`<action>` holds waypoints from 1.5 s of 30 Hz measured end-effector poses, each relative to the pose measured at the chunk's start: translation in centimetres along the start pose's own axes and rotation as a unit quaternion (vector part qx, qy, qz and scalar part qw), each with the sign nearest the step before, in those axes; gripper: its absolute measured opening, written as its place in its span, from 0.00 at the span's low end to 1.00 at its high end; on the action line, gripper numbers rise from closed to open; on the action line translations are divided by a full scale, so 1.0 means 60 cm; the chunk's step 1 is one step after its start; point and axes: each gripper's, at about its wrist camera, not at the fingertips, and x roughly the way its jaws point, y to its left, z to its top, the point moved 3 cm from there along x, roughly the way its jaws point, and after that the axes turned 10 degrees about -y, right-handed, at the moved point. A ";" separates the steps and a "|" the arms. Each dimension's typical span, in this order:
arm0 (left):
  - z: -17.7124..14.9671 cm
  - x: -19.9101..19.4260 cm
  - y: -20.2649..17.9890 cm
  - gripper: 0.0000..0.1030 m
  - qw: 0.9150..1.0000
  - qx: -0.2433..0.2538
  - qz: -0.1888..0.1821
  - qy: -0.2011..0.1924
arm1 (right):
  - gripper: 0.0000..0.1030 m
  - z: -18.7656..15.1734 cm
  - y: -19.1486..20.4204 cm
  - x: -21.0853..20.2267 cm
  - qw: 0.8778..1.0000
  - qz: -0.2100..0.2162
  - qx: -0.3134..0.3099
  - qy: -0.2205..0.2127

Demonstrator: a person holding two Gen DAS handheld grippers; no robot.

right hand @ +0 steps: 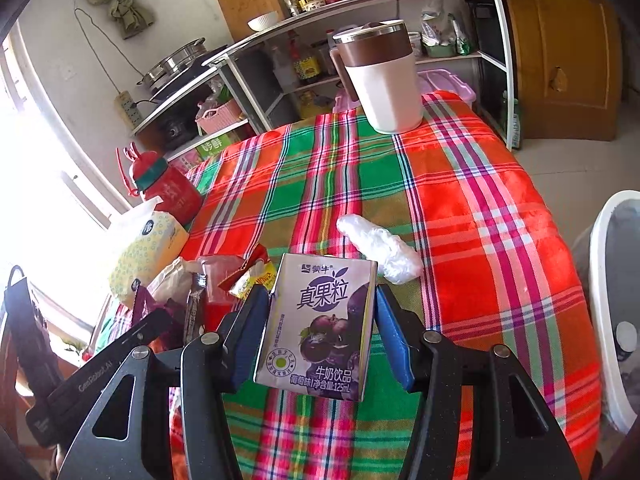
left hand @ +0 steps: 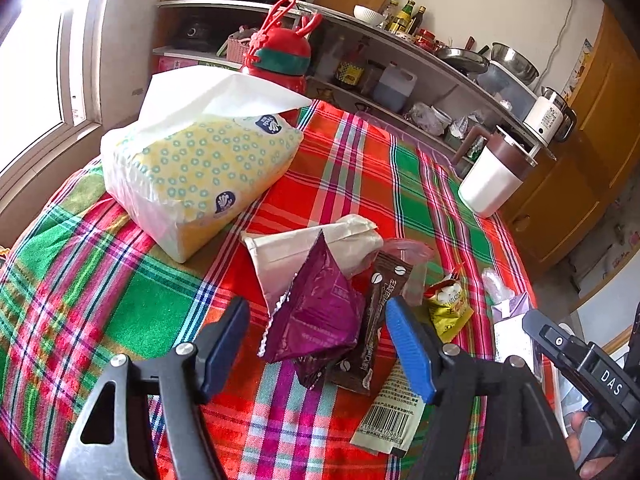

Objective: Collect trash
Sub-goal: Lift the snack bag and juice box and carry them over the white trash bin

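A heap of wrappers lies on the plaid tablecloth [left hand: 120, 300]. My left gripper [left hand: 318, 334] is open, its fingers either side of a purple foil wrapper [left hand: 320, 312] and a brown coffee sachet [left hand: 380, 312]. A white paper bag [left hand: 304, 252], a yellow snack packet [left hand: 448, 304] and a barcode wrapper [left hand: 394, 412] lie close by. My right gripper [right hand: 320, 320] is shut on a small purple milk-drink carton [right hand: 320, 328], held upright above the table. A crumpled clear plastic film [right hand: 380, 248] lies just beyond it.
A yellow tissue pack [left hand: 200, 176] and a red bottle [left hand: 284, 56] stand at the far left. A white-and-brown jug [right hand: 380, 76] stands at the table's far edge. A white bin [right hand: 616, 300] is at the right. Kitchen shelves [right hand: 320, 4] stand behind.
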 end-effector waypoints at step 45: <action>-0.063 -0.100 -0.320 0.44 0.978 0.127 -0.168 0.003 | 0.53 0.032 -0.214 -0.220 0.992 -0.058 0.062 -0.097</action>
